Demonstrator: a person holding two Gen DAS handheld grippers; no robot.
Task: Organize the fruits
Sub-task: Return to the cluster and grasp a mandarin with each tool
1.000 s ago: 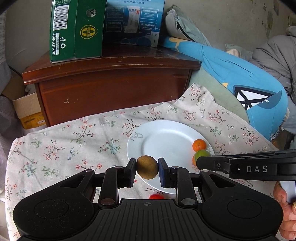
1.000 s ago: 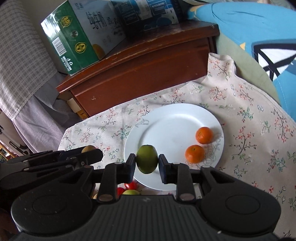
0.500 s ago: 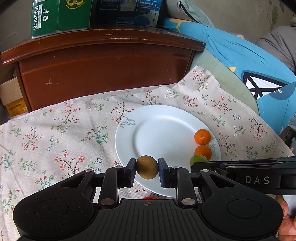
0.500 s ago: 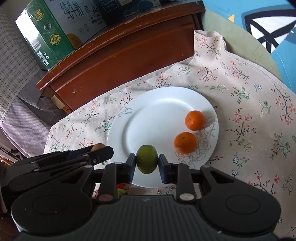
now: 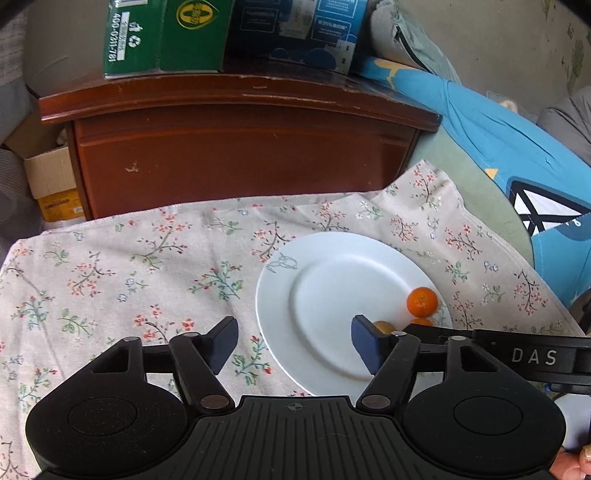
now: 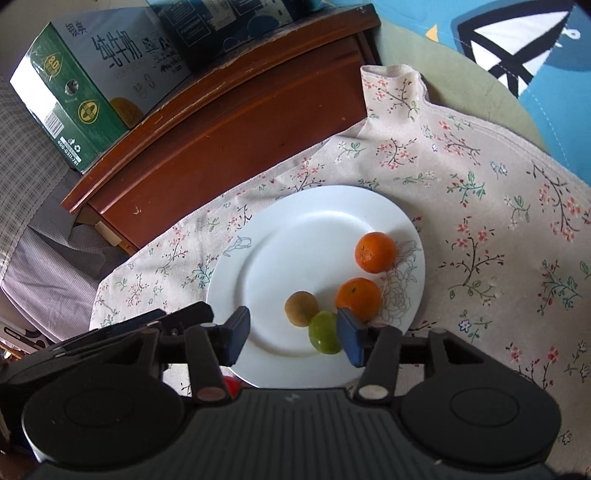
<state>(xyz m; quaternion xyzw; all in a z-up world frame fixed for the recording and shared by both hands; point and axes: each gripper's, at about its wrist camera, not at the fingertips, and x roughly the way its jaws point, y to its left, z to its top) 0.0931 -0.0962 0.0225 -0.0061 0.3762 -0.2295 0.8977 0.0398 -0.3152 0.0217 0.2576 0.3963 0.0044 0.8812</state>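
Note:
A white plate point(image 6: 280, 243) lies on the floral cloth point(image 6: 480, 206). On it rest two oranges point(image 6: 375, 252), a brown kiwi point(image 6: 301, 307) and a green fruit point(image 6: 324, 332). My right gripper point(image 6: 291, 336) hovers at the plate's near rim, its jaws opening; the green fruit lies loose beside the right pad. In the left wrist view my left gripper point(image 5: 293, 345) is opening too, with nothing between its pads over the plate point(image 5: 317, 295). The kiwi point(image 5: 383, 326) peeks out behind its right finger, near an orange point(image 5: 422, 301).
A wooden cabinet point(image 5: 236, 147) stands behind the cloth, with a green carton point(image 5: 162, 37) and a blue box point(image 5: 295, 29) on top. Blue bedding point(image 5: 517, 166) lies to the right. A small red fruit point(image 6: 231, 386) shows under my right gripper.
Both grippers have opened and let go: the kiwi from the left and the green fruit from the right now lie on the plate. Both hands sank slightly toward it.

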